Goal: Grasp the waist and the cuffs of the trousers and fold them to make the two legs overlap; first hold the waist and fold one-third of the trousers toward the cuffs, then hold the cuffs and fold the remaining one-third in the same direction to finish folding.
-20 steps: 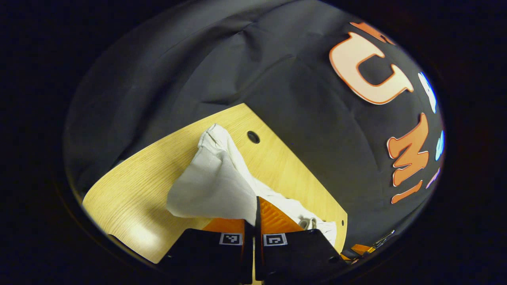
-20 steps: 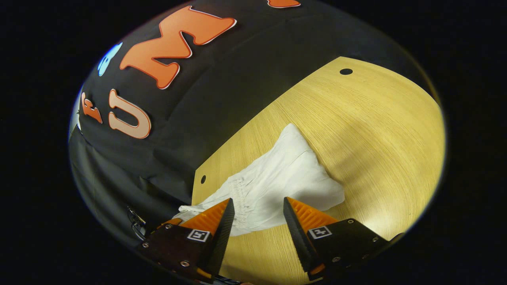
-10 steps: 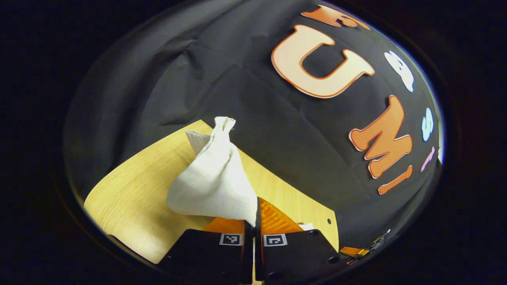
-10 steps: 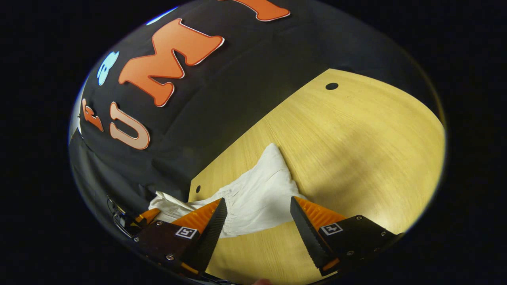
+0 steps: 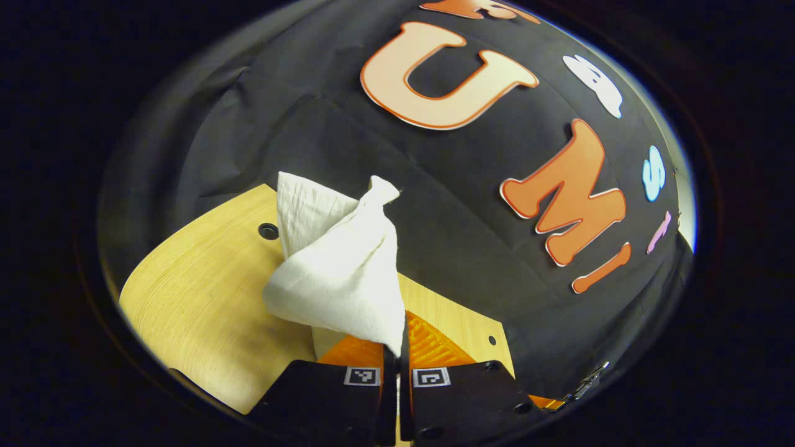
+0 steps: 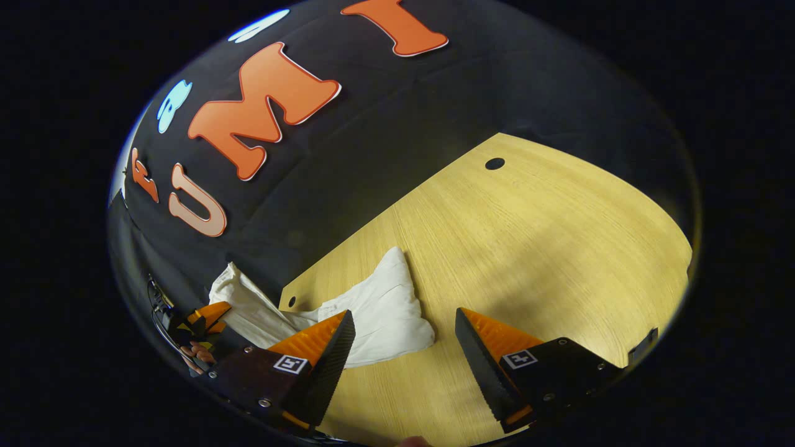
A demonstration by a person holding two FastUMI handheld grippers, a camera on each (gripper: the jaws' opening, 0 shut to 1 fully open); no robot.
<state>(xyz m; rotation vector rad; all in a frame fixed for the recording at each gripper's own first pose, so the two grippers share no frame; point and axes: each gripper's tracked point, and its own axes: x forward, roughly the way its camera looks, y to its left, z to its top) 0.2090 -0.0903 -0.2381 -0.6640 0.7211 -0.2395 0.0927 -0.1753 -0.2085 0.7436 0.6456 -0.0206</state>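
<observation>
Left gripper (image 5: pixel 397 347): my fingers were pressed together on a fold of the white trousers (image 5: pixel 338 273), with no gap to be seen between them; the cloth rose from the pinch in a bunched peak in front of the booth wall.

Right gripper (image 6: pixel 397 347): my fingers stood wide apart and held nothing; they hovered over the wooden table (image 6: pixel 546 242), with the near edge of the trousers (image 6: pixel 379 313) lying between and just beyond the tips.

Trousers: in the right gripper view one part lay flat on the table near its left corner, while the rest ran off over the table edge toward my other gripper (image 6: pixel 208 316), which showed small at the far left. In the left gripper view the lifted part hung off the table, crumpled, with a loose end sticking up at the top.

Table: pale wood grain, with a dark round hole (image 6: pixel 495 164) near its far edge and a smaller hole (image 6: pixel 292 302) by the left corner.

Hand: a bit of the hand (image 6: pixel 197 355) holding my left gripper was visible low on the left in the right gripper view.
</observation>
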